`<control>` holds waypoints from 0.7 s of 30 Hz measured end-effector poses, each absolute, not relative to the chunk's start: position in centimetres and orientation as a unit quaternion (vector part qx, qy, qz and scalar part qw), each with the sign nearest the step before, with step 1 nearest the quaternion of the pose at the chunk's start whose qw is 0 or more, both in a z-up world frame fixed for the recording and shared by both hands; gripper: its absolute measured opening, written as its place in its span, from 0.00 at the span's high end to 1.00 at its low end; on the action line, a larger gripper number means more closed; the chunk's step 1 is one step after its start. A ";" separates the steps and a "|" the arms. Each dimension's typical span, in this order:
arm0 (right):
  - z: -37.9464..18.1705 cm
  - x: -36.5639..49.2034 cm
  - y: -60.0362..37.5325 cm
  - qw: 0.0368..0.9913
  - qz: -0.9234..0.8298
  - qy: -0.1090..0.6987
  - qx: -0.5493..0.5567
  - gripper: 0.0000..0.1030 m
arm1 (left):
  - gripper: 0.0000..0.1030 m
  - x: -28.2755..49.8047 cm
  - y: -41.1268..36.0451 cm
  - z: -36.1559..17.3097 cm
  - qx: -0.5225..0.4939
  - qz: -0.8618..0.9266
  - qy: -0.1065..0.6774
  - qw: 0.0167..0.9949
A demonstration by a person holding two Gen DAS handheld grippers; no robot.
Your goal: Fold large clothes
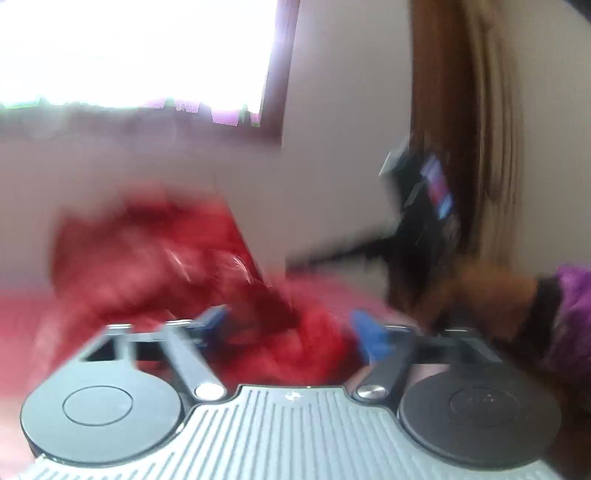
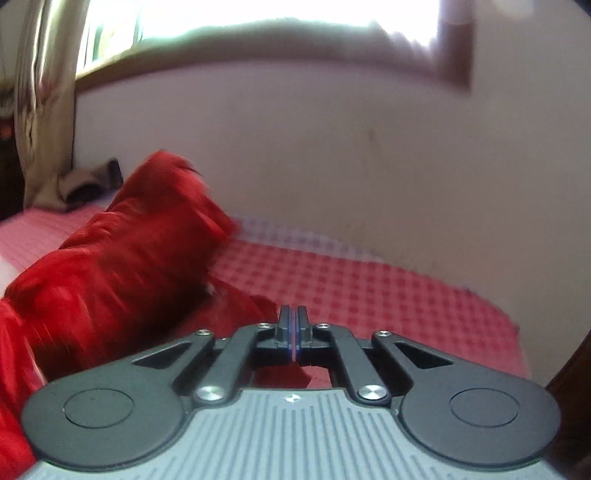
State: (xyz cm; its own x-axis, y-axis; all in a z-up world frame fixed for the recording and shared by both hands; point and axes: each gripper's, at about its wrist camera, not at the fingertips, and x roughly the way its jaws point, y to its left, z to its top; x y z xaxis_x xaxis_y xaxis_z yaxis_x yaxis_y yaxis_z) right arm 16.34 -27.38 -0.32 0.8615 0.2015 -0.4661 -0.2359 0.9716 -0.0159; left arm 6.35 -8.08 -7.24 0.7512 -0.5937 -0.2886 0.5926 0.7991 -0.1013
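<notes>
Left wrist view: your left claw (image 1: 291, 330) shows its blue fingertips (image 1: 364, 334) set wide apart, nothing clamped between them.
Garment, left view: the red garment (image 1: 147, 254) lies bunched directly ahead of your left claw, and part of it fills the gap between the fingers. You cannot tell from this blurred picture whether the cloth touches the pads.
Right side of left view: your right hand (image 1: 491, 295), in a purple sleeve (image 1: 570, 314), holds the other device (image 1: 424, 206), which appears raised above the bed.
Background, left view: a bright window (image 1: 136, 51) sits above a pale wall (image 1: 332, 110).
Right wrist view: your right claw (image 2: 293, 328) has its fingers brought together, with only a thin reddish line between the pads. You cannot tell whether cloth is pinched there.
Garment, right view: the red garment (image 2: 122, 251) is heaped to the left of your right claw, on the bed (image 2: 369, 291) with its red checked cover.
Background, right view: a curtain (image 2: 44, 103) hangs at far left, beside the window (image 2: 258, 14).
</notes>
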 end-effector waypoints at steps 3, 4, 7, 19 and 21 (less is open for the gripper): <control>1.5 15.7 -27.3 0.970 0.129 0.207 0.006 0.97 | 0.43 7.7 -8.6 -8.8 -0.014 -0.335 0.170 0.927; 2.3 15.7 -27.0 0.968 0.140 0.207 0.011 0.95 | 0.43 7.6 -9.0 -9.2 -0.011 -0.337 0.170 0.926; 4.8 16.4 -25.2 0.959 0.190 0.208 0.017 0.38 | 0.38 8.5 -10.1 -9.8 -0.010 -0.345 0.171 0.923; 3.0 18.2 -19.0 0.946 0.212 0.222 -0.104 0.82 | 0.15 5.9 -7.5 -6.9 0.007 -0.321 0.127 0.938; 3.0 17.5 -20.6 0.952 0.194 0.214 -0.099 0.86 | 0.02 5.2 -5.1 -5.8 -0.025 -0.281 0.096 0.955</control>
State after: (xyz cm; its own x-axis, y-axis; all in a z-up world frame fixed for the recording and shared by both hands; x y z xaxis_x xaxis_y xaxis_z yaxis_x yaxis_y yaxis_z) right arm 17.50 -20.60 3.03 0.8329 0.3279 -0.4458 -0.4128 0.9047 -0.1059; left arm 5.16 -5.13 -5.79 0.8235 -0.5412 -0.1700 0.5317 0.8408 -0.1016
